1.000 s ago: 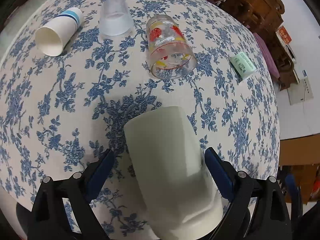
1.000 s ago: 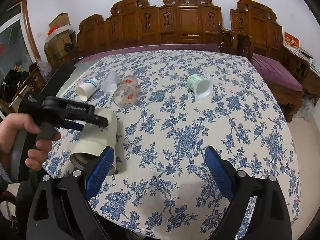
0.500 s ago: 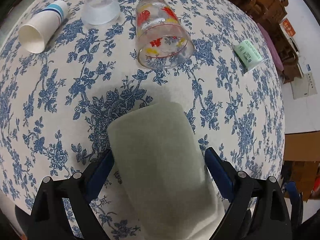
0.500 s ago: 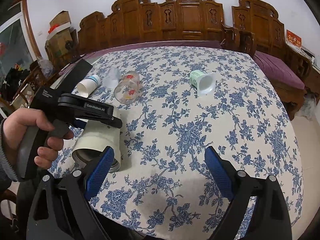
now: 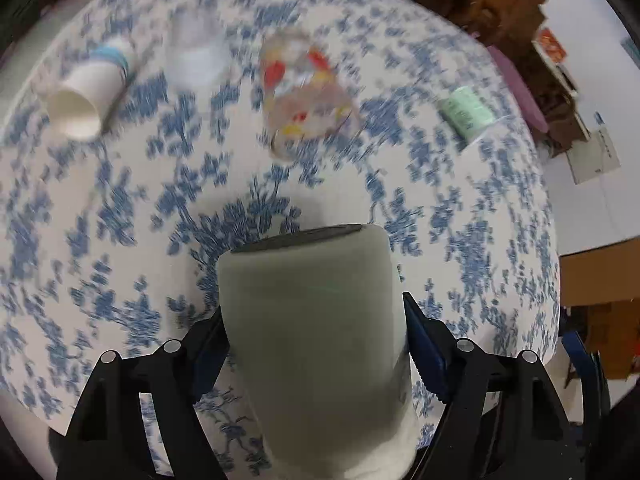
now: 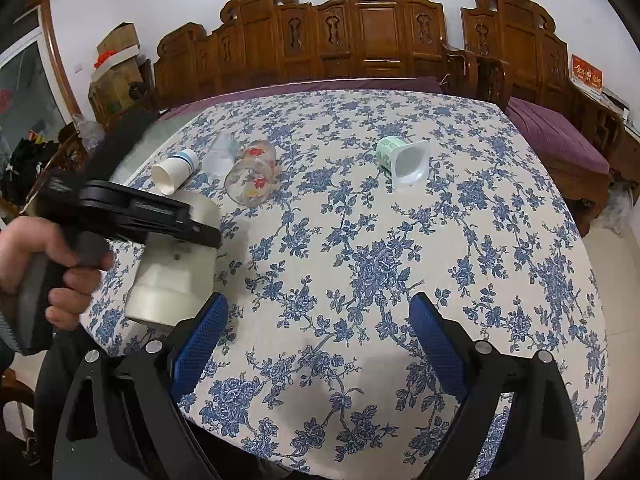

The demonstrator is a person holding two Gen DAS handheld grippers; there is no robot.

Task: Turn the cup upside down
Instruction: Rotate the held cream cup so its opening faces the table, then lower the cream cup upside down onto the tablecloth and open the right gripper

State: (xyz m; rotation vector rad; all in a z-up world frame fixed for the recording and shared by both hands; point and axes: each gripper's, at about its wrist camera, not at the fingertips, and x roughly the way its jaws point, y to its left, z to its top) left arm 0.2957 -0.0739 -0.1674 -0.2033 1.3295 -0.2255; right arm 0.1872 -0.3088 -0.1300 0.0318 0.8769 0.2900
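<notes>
Cup position: the cream cup (image 5: 316,344) sits directly between the fingers of my left gripper (image 5: 314,344), filling the space ahead of the left wrist camera and lifted off the flowered tablecloth (image 5: 100,208).
Cup axis: its long axis runs forward and away from the tool, tilted. From the right wrist view the cup (image 6: 172,264) shows a stepped wider end low and toward me, and the other end angled up and away.
Cup rim: a dark edge shows at the far end in the left view; I cannot tell for certain whether that is the mouth or the base.
Nearer hand: the left one, by far. My left hand (image 6: 52,276) grips the tool handle, well to the left of my right gripper.
Left tool: closed against the cup's sides, the blue pads (image 5: 424,348) pressing on both flanks around its middle. It carries the cup alone.
Right tool: my right gripper (image 6: 316,344) is spread wide with nothing between its fingers, hanging above the near edge of the table.
Coming move, my judgement: the flip depends on rolling the left wrist about the grip line until the mouth faces the cloth.
Beyond the tool: a paper cup (image 5: 86,100), a patterned glass (image 5: 306,96) and a green cup (image 5: 466,114) lie on their sides far ahead, with a frosted clear cup (image 5: 196,56) between the first two, all blurred.
</notes>
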